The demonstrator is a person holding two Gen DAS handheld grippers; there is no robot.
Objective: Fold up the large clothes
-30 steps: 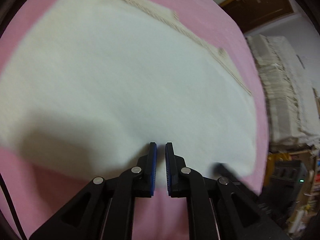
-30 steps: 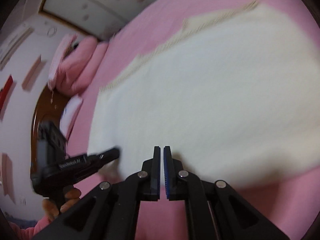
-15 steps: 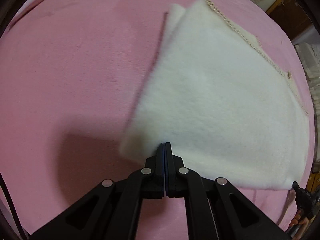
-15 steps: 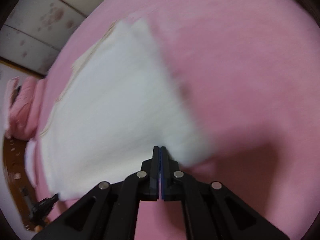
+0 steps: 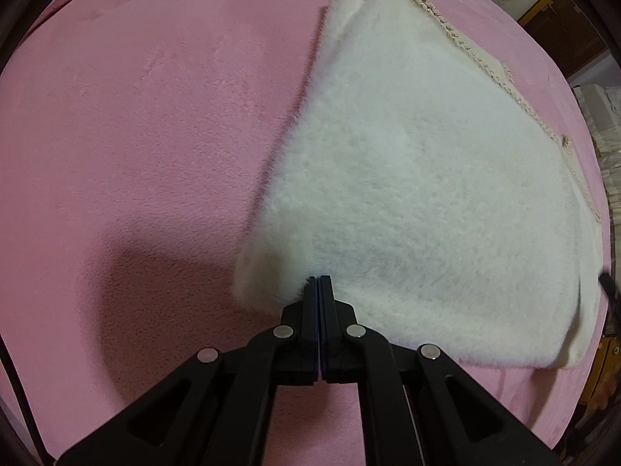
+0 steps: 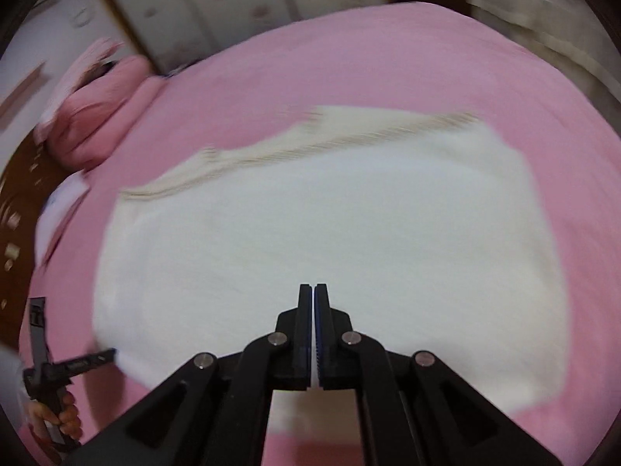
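Note:
A white fluffy garment lies folded flat on the pink bedspread, with a beige braided trim along its far edge. My left gripper is shut, its tips touching the garment's near left corner; fur brushes over them and nothing shows between the pads. My right gripper is shut and empty, hanging above the garment near its front edge. The right wrist view is blurred; it shows the left gripper, held by a hand, at the garment's left edge.
Pink pillows and a dark wooden headboard lie at the left. Patterned wardrobe doors stand behind the bed. A stack of whitish cloth sits past the bed's right side. Bare pink bedspread spreads left of the garment.
My left gripper closed and swung to the garment's left corner. My right gripper went to the right corner, then lifted back above the garment's middle.

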